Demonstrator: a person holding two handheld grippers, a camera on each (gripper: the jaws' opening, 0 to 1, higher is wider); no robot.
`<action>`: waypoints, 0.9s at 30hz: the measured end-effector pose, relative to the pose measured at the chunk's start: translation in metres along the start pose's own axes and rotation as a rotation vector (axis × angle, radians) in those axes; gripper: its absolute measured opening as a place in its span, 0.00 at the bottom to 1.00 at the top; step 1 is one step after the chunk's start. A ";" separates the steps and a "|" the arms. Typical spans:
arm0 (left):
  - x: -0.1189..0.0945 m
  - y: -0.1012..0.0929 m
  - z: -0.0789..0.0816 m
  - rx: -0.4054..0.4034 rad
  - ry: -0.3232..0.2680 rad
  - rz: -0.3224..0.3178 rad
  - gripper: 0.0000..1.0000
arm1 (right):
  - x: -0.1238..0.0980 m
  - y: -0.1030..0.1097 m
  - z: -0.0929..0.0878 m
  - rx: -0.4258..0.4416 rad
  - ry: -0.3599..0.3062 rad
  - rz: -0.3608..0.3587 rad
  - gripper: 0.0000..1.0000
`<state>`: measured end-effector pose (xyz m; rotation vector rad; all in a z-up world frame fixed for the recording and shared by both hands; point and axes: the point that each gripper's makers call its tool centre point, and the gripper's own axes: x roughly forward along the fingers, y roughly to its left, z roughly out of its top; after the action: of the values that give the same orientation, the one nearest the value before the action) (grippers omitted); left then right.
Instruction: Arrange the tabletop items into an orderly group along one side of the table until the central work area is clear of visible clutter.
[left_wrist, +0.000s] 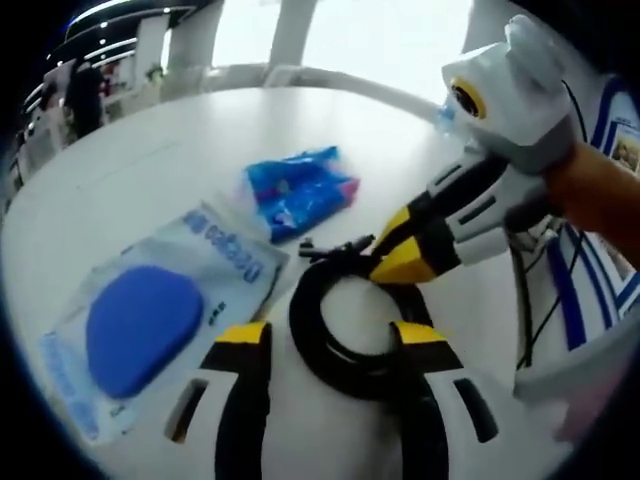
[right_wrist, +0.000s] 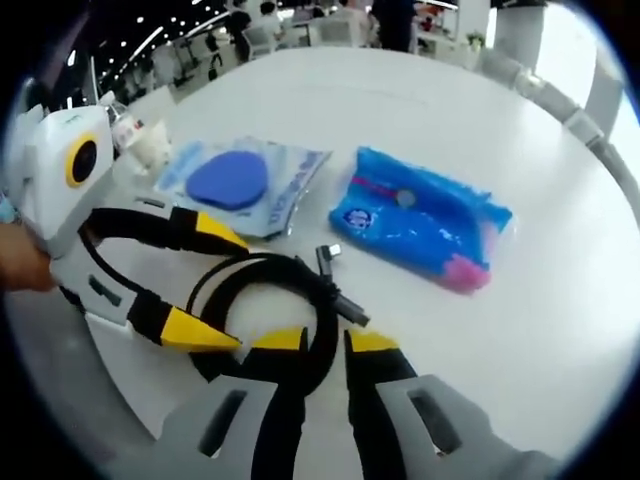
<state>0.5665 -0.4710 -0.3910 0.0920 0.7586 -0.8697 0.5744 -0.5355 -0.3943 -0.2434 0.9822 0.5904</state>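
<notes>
The right hand-held gripper (right_wrist: 323, 345) pinches the coiled black cable (right_wrist: 262, 290); the left hand-held gripper (left_wrist: 332, 335), spread, straddles it. Lift slowly, keeping the coil together.

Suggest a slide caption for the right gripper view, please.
Right gripper closing on a coiled black cable, left gripper open beside it.

A round white worktop (right_wrist: 450, 120) carries everything, with a pale curved rail (left_wrist: 330, 80) along its far edge. Bright windows (left_wrist: 380, 30) glow behind it. Across the room stand people (right_wrist: 390, 15) among chairs (right_wrist: 255, 40), under ceiling light strips (left_wrist: 110, 15); a blue-striped white panel (left_wrist: 600, 150) rises beside the worktop
</notes>
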 end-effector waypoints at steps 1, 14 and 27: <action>0.000 -0.002 0.000 -0.002 -0.003 -0.010 0.49 | 0.000 0.001 0.001 -0.001 -0.006 0.003 0.17; -0.009 -0.016 0.005 -0.003 -0.045 -0.113 0.70 | -0.006 0.008 0.002 0.016 -0.052 0.049 0.43; -0.029 -0.038 0.017 -0.008 -0.133 -0.237 0.94 | -0.020 0.025 0.007 0.083 -0.133 0.140 0.69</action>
<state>0.5371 -0.4833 -0.3514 -0.0637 0.6561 -1.0864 0.5569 -0.5187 -0.3725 -0.0603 0.8979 0.6832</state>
